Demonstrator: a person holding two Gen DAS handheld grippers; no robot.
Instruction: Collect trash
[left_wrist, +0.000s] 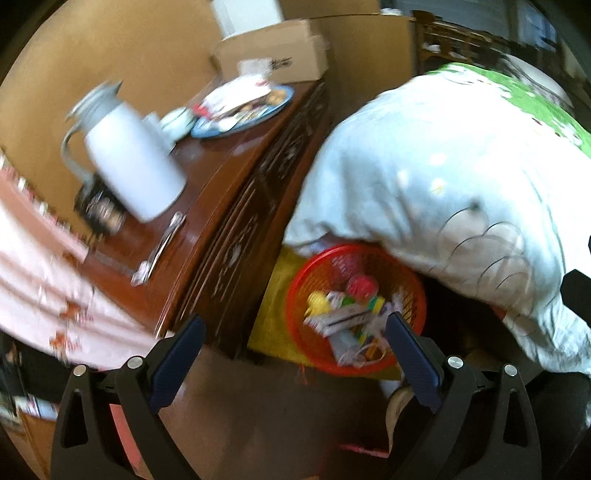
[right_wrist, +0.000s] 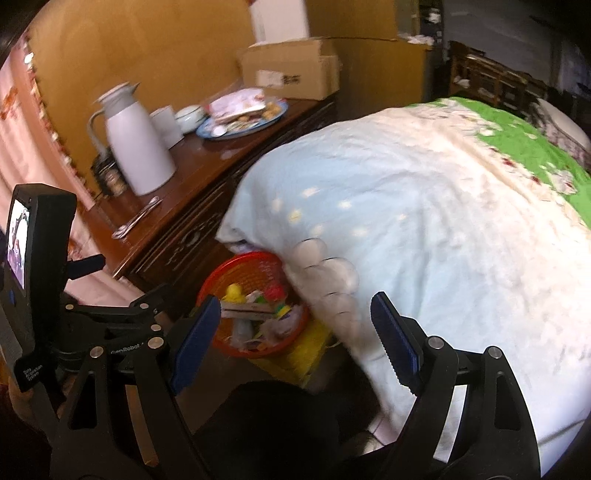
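Observation:
A red mesh trash basket (left_wrist: 314, 269) stands on the floor between the wooden cabinet and the bed, holding several wrappers and small packages (left_wrist: 347, 314). It also shows in the right wrist view (right_wrist: 255, 267), partly under the blanket's edge. My left gripper (left_wrist: 295, 332) is open and empty, above and in front of the basket. My right gripper (right_wrist: 295, 314) is open and empty, a little further back. The left gripper's body (right_wrist: 40, 258) shows at the left of the right wrist view.
A brown wooden cabinet (left_wrist: 229, 173) carries a white thermos jug (left_wrist: 133, 162), a spoon (left_wrist: 162, 243), cups, a blue plate with snacks (left_wrist: 243, 107) and cardboard boxes (left_wrist: 273, 55). A pale blue and green blanket (right_wrist: 424, 221) covers the bed at right. A yellow item (right_wrist: 306, 350) lies under the basket.

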